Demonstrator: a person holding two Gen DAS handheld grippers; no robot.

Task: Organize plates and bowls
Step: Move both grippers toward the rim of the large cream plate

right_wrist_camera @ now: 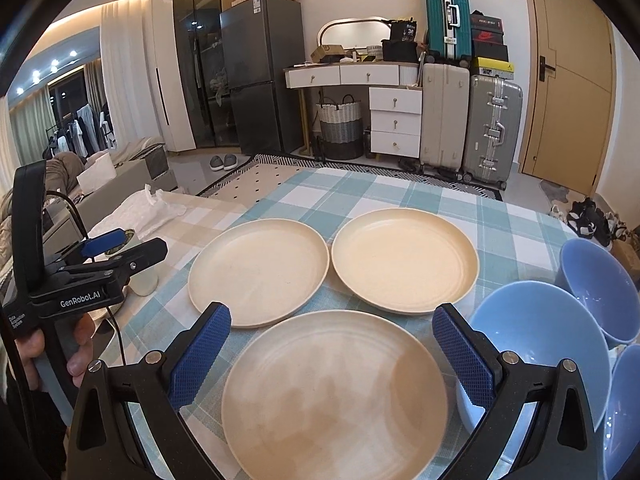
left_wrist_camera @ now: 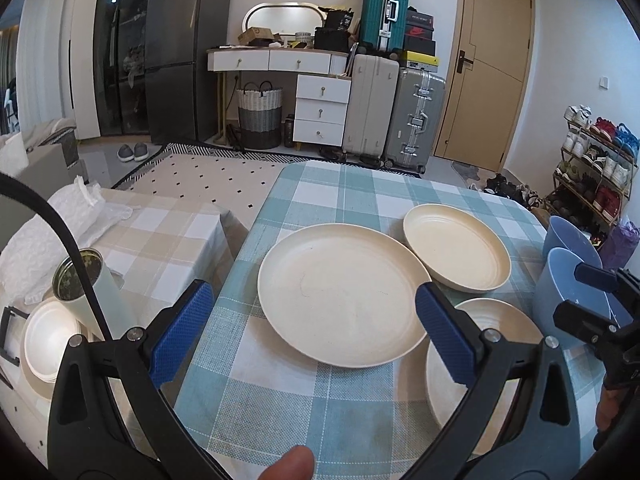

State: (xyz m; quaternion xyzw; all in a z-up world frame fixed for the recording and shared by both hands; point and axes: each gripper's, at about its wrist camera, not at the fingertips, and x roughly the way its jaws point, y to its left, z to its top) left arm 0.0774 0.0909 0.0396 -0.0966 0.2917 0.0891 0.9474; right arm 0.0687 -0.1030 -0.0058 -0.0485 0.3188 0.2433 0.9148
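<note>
Three cream plates lie apart on the blue checked tablecloth (right_wrist_camera: 360,192). The left plate (left_wrist_camera: 344,294) (right_wrist_camera: 258,272) sits in front of my left gripper (left_wrist_camera: 316,320), which is open and holds nothing. The far plate (left_wrist_camera: 456,246) (right_wrist_camera: 404,260) lies behind. The near plate (left_wrist_camera: 476,360) (right_wrist_camera: 336,396) lies under my right gripper (right_wrist_camera: 332,344), open above its far rim. Three blue bowls stand at the right: one (right_wrist_camera: 540,340) beside the near plate, one (right_wrist_camera: 596,284) behind it, one (right_wrist_camera: 624,412) at the frame edge. The left gripper body (right_wrist_camera: 92,276) shows at left in the right wrist view.
A lower side table with a beige checked cloth (left_wrist_camera: 160,236) stands left, holding an open tin (left_wrist_camera: 80,280), white bowls (left_wrist_camera: 48,340) and white wrapping (left_wrist_camera: 60,216). Beyond the table are a rug, a fridge, a dresser, suitcases and a shoe rack (left_wrist_camera: 596,160).
</note>
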